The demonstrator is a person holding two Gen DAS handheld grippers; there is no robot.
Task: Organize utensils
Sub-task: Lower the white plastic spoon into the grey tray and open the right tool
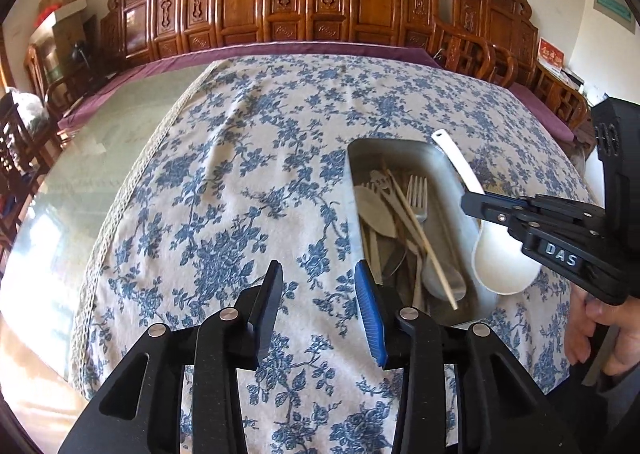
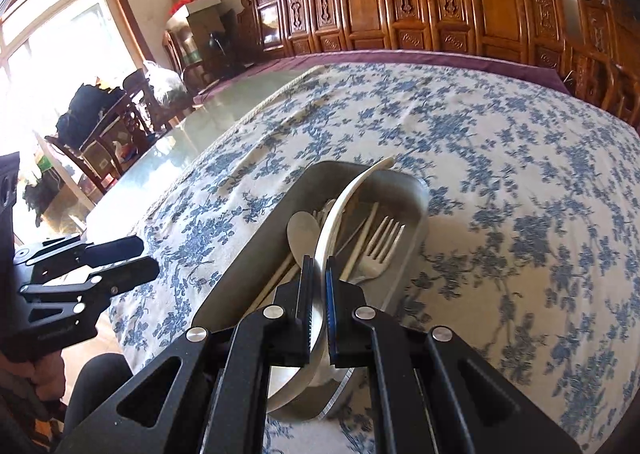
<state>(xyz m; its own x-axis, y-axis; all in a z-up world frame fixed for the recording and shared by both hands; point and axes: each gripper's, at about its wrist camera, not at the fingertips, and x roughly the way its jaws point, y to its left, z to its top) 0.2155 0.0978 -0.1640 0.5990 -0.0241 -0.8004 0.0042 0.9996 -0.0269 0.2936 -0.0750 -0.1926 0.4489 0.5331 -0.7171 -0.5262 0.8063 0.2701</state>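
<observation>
Cutlery fills the shallow rectangular grey metal tray [image 1: 362,151] on the blue-flowered white tablecloth [image 1: 240,173]: a silver fork [image 2: 382,244] with tines pointing to the far end, a pale oval spoon [image 2: 301,232], thin wooden chopsticks [image 1: 420,234] lying diagonally across the pile, and other metal pieces too tangled to tell apart.

The right gripper [image 2: 319,274] is clenched on the long-handled white plastic ladle [image 1: 502,266], its pads pinching the handle just above the bowl. In the left wrist view the ladle hangs over the tray's right edge, bowl toward the near side and handle slanting up and away past the far rim; it appears lifted clear of the cloth, though whether the bowl brushes the tray rim cannot be told. A hand [image 1: 608,334] grips the tool's body at the right edge.

The left gripper [image 1: 318,294] is released, with nothing between its fingers, and hovers over bare cloth just left of the tray's near corner.

The step in hand looks like carrying the ladle in to join the other utensils. The next move probably calls for lining the long handle up with the tray's length, lowering the bowl onto the pile, and only then letting go. The ladle looks nearly as long as the tray, so a skewed drop could leave it propped on the rim or knock the chopsticks out.
</observation>
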